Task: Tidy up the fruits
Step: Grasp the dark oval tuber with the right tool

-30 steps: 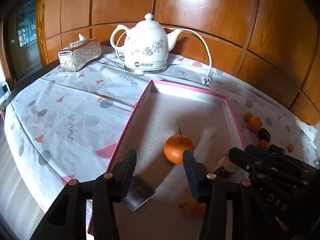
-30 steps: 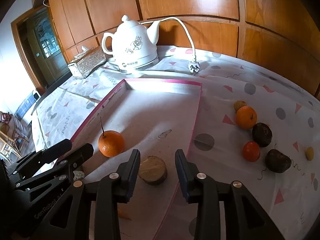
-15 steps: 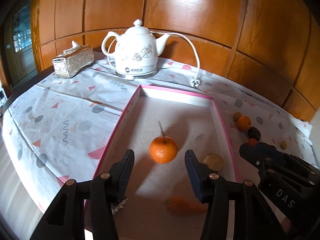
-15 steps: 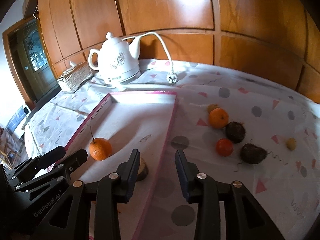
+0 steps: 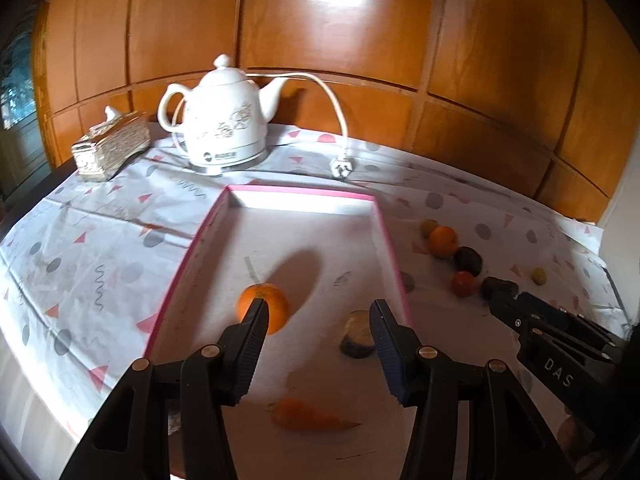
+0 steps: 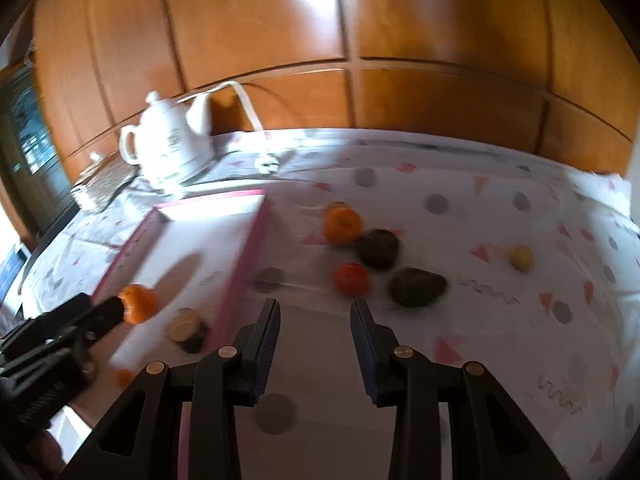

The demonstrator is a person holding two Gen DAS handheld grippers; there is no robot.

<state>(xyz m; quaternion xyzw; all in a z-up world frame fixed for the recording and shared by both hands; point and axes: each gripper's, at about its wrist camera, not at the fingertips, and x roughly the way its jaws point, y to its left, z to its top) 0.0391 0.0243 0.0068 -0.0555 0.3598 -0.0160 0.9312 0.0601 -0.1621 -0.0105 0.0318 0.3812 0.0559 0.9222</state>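
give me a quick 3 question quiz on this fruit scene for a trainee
1. True or false: the kettle stands inside the pink tray.
2. Which lies in the tray? A) stemmed orange B) red fruit C) small yellow fruit
3. Fill in: both the left tool and the right tool are ____.

Key: 1 false, it stands on the cloth beyond the tray. 2 A. 3 open, holding nothing.
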